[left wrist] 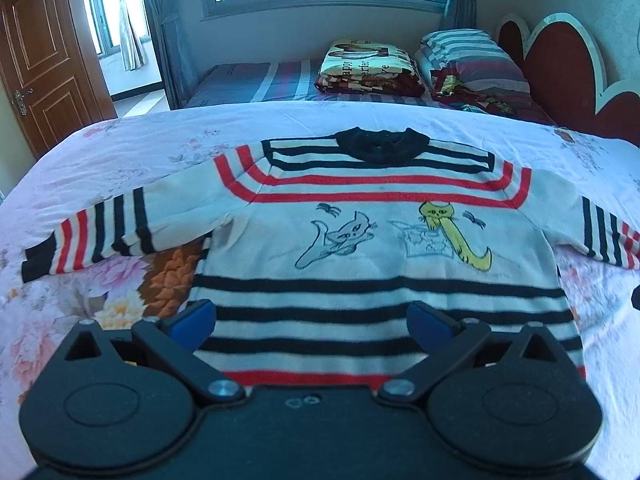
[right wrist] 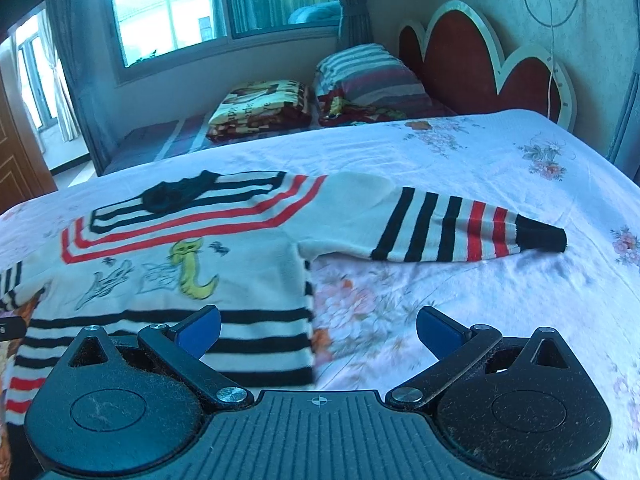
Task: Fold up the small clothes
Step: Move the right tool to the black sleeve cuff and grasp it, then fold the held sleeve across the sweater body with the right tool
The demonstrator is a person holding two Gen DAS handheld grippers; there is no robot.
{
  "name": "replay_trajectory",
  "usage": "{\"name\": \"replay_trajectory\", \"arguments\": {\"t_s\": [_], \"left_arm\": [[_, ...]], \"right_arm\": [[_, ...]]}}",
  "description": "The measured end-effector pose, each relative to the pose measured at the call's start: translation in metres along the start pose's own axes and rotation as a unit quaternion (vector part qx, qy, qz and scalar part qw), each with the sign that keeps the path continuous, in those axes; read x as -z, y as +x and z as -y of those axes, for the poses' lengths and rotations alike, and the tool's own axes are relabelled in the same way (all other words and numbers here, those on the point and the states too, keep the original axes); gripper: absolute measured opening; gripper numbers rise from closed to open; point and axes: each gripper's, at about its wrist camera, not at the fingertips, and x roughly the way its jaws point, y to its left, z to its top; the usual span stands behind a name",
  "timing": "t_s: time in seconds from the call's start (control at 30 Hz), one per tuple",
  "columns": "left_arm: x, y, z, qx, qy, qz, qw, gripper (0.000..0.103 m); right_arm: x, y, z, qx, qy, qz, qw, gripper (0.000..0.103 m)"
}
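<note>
- While I hold both tools low over the bed (left wrist: pixel 132 136), the striped sweater (left wrist: pixel 360 240) lies flat on the floral sheet, front up, black collar (left wrist: pixel 380 144) away from me, both sleeves spread out sideways.
- My left tongs (left wrist: pixel 312 320) are spread apart, hovering over the sweater's lower striped hem, gripping nothing.
- My right tongs (right wrist: pixel 318 328) are apart too, straddling the sweater's right side edge; left blue pad (right wrist: pixel 200 326) over the stripes, right pad over bare sheet.
- Right sleeve (right wrist: pixel 440 224) stretches out beyond the right tongs, black cuff at its end.
- Folded blanket (left wrist: pixel 368 66) and striped pillow (left wrist: pixel 472 52) sit on the far bed near the red headboard (left wrist: pixel 560 60).
</note>
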Motion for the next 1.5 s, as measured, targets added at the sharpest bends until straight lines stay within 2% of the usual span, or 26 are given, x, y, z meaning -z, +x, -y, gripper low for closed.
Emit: {"name": "replay_trajectory", "arguments": {"t_s": [0.23, 0.5, 0.53, 0.57, 0.6, 0.8, 0.97, 1.3, 1.33, 1.37, 1.5], "left_arm": [[-0.021, 0.044, 0.030, -0.006, 0.017, 0.007, 0.9998, 0.101], [-0.039, 0.087, 0.053, -0.018, 0.018, -0.003, 0.9997, 0.101], [-0.040, 0.091, 0.054, -0.019, 0.019, -0.005, 0.9996, 0.101], [-0.041, 0.096, 0.055, -0.021, 0.017, -0.007, 0.9996, 0.101], [-0.042, 0.100, 0.056, -0.024, 0.016, -0.009, 0.9996, 0.101], [-0.044, 0.114, 0.055, -0.036, 0.014, -0.017, 0.9991, 0.101], [-0.047, 0.123, 0.053, -0.038, 0.008, -0.027, 0.9989, 0.100], [-0.049, 0.125, 0.049, -0.038, 0.016, -0.026, 0.9988, 0.099], [-0.049, 0.124, 0.048, -0.039, 0.017, -0.024, 0.9988, 0.099], [-0.049, 0.124, 0.048, -0.039, 0.018, -0.025, 0.9988, 0.099], [-0.049, 0.120, 0.044, -0.031, 0.014, -0.019, 0.9993, 0.099]], "right_arm": [[-0.018, 0.057, 0.046, 0.020, 0.019, -0.019, 0.999, 0.103], [-0.032, 0.099, 0.109, 0.040, 0.062, -0.025, 0.997, 0.102], [-0.033, 0.102, 0.118, 0.042, 0.070, -0.027, 0.996, 0.098], [-0.033, 0.106, 0.125, 0.048, 0.076, -0.031, 0.995, 0.070], [-0.034, 0.111, 0.133, 0.060, 0.083, -0.038, 0.994, 0.047], [-0.034, 0.127, 0.182, 0.079, 0.149, -0.050, 0.984, 0.047], [-0.033, 0.138, 0.207, 0.063, 0.198, -0.046, 0.977, 0.047], [-0.047, 0.150, 0.228, 0.066, 0.233, -0.009, 0.970, 0.046], [-0.047, 0.149, 0.227, 0.067, 0.232, -0.006, 0.970, 0.042], [-0.049, 0.148, 0.225, 0.070, 0.227, -0.002, 0.971, 0.027], [-0.056, 0.140, 0.219, 0.063, 0.214, 0.020, 0.975, 0.019]]}}
